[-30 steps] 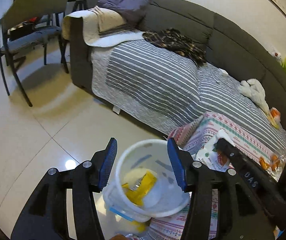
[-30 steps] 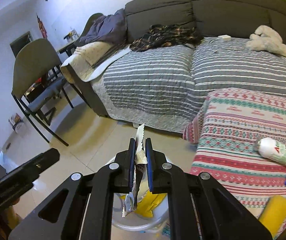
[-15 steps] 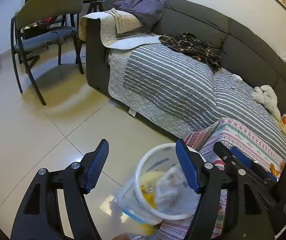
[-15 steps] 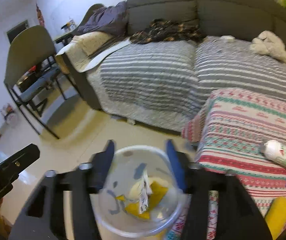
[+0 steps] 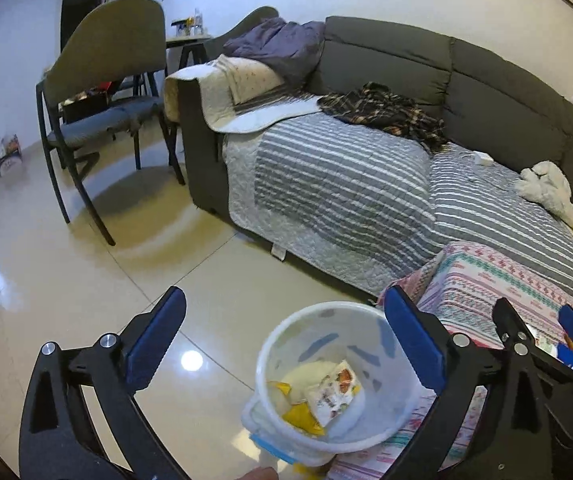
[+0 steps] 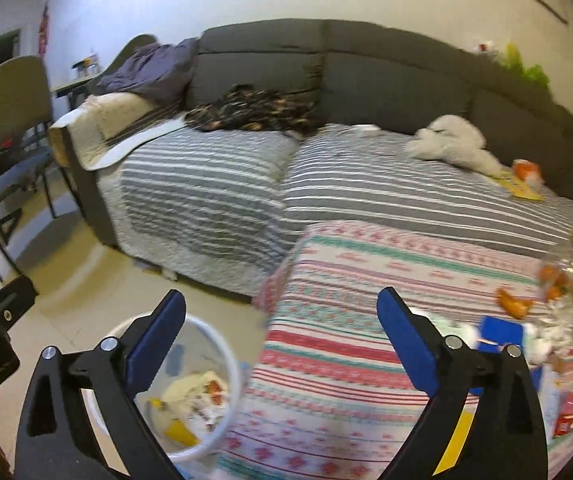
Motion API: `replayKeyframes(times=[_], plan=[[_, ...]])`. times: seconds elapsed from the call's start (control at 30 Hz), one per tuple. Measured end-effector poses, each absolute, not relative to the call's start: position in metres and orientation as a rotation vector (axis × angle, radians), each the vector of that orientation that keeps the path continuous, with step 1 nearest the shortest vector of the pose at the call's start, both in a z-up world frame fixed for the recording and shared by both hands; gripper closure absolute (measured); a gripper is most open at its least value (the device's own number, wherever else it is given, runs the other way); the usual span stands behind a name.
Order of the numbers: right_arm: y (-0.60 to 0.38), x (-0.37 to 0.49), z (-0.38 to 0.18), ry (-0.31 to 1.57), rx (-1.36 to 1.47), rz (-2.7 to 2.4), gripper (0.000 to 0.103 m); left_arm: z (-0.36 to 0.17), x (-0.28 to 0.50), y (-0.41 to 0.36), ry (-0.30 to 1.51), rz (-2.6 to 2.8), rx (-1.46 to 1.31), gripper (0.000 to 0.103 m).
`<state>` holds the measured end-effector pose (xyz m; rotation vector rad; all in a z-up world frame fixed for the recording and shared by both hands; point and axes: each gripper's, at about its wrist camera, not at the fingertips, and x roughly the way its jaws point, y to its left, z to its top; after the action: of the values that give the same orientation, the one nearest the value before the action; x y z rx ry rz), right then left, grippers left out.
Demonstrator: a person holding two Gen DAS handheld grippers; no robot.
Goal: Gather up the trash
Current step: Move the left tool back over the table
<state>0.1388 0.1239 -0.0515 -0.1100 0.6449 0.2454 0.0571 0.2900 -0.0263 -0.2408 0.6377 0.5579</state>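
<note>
While the grey sofa (image 5: 386, 64) with its striped quilt (image 5: 338, 184) fills the twelve o'clock half of both views, a patterned cloth (image 6: 366, 320) spreads at four o'clock in the right wrist view, and a chair (image 5: 102, 76) stands on the tiled floor (image 5: 46, 280) at ten o'clock. Below, a white bucket (image 5: 366, 314) sits on the floor at six o'clock against the cloth's edge, holding a printed wrapper (image 5: 332, 394) and yellow scraps (image 5: 300, 416). More litter (image 6: 542, 344) lies on the cloth at three o'clock. Left tongs (image 5: 282, 350) are opening wide above the bucket, nothing pressed between them; right tongs (image 6: 280, 350) are also opening, empty, over the cloth's edge.
</note>
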Motion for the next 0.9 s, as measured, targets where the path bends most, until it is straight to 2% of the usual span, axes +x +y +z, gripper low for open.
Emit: replayKeyframes(times=[0.9], plan=[[-0.048, 0.125, -0.031, 0.625, -0.063, -0.014, 0.009, -0.027, 0.093, 0.138, 0.671, 0.345, -0.132, 0.008]])
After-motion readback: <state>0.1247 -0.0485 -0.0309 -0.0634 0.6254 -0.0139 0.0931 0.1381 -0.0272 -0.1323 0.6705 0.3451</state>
